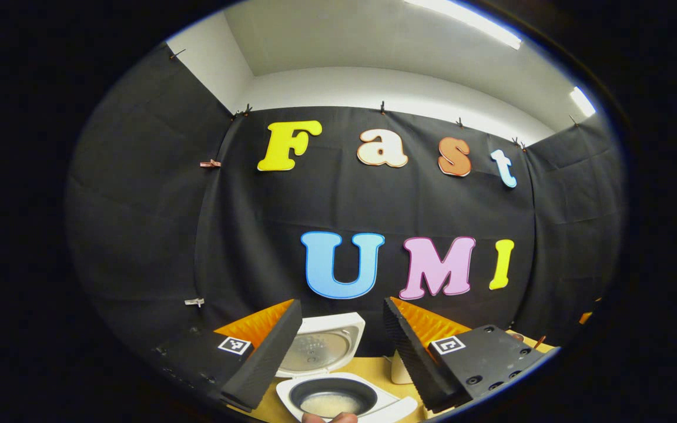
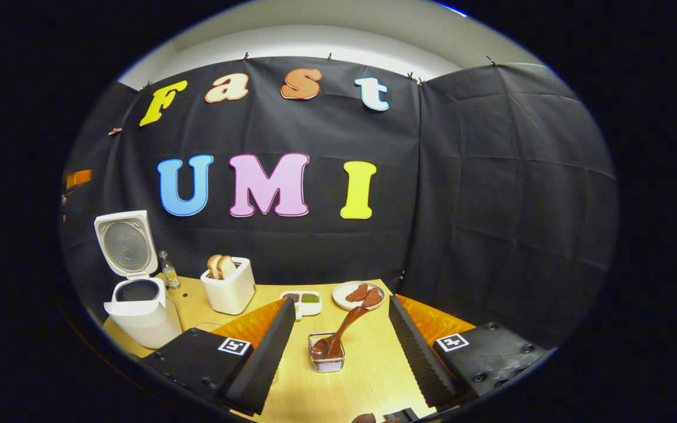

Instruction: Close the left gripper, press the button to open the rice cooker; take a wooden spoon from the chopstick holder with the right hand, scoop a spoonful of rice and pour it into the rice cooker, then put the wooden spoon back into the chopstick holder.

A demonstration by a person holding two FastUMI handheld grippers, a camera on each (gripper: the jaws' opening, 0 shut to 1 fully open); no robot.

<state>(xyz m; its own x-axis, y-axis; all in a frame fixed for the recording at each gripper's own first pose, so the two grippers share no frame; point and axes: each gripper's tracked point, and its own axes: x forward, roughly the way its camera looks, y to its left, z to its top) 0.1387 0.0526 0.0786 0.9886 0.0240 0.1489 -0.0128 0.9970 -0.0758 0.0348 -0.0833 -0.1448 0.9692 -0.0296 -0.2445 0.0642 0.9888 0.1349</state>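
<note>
Rice cooker (image 2: pixel 138 305) open with rice inside, wooden spoon (image 2: pixel 338 335) resting in chopstick holder (image 2: pixel 327 359), left gripper (image 1: pixel 341 341) and right gripper (image 2: pixel 341 335) both spread wide and empty; risk of toppling holder if bumped.

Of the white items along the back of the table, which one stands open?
The rice cooker at the left end: its lid is flipped upright, baring the inner pot. The toaster beside it holds bread.

Left tool (image 1: pixel 341 352), right tool (image 2: pixel 338 352), ribbed wedge fingers, square coded markers, screwed plates
</note>
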